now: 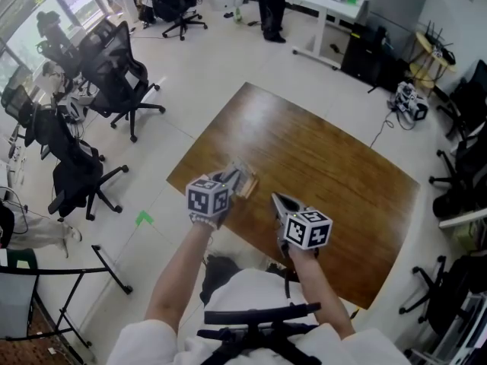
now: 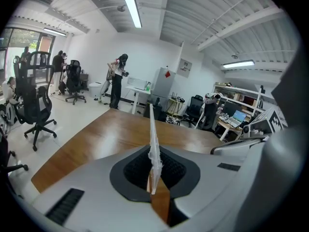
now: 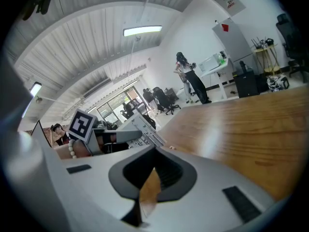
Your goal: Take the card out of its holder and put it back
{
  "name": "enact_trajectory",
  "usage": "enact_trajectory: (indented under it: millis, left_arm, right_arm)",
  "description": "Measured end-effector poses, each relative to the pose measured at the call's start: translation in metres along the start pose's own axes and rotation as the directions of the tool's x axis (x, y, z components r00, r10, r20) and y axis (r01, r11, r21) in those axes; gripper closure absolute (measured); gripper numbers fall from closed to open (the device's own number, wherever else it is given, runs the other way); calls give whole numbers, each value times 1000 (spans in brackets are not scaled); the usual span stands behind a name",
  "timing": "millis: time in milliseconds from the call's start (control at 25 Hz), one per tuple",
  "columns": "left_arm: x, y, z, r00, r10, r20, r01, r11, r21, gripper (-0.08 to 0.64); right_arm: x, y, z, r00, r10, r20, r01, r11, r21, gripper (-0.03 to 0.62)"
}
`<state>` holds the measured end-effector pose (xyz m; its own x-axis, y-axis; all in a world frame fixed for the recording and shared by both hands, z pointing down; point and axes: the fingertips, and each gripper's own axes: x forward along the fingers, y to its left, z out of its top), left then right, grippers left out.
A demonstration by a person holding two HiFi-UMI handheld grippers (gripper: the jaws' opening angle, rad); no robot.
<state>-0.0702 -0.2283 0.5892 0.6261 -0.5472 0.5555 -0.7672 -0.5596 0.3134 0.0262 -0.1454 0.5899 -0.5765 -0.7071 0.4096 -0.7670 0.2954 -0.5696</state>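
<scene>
My left gripper (image 1: 233, 179) is shut on a thin clear card holder (image 1: 247, 184), held over the near left corner of the wooden table (image 1: 327, 158). In the left gripper view the holder (image 2: 153, 144) stands edge-on, rising upright from between the closed pads of the left gripper (image 2: 153, 174). I cannot tell whether a card is inside. My right gripper (image 1: 277, 199) hovers a little to the right of the holder, apart from it. The right gripper view shows that gripper (image 3: 152, 170) shut with nothing between its pads, and the left gripper's marker cube (image 3: 81, 123) off to the left.
Black office chairs (image 1: 114, 74) (image 1: 72, 166) stand on the pale floor to the left of the table. A white desk (image 1: 327, 6) and a standing person (image 1: 270, 6) are far behind. More chairs (image 1: 456, 181) and cables lie at the right.
</scene>
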Motion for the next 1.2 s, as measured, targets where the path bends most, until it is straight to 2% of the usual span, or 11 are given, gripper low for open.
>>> enact_trajectory:
  millis: [600,1200]
  left_arm:
    - [17,11,-20,999,7,-44,-7,1000,-9,546]
    - [23,18,-22,998,17,-55,-19,1000,-22,546]
  right_arm:
    - [4,-9,0,1000,-10,-10,10,1000,9,594]
    - [7,-15,3,1000,-18,-11,18,1000,25,594]
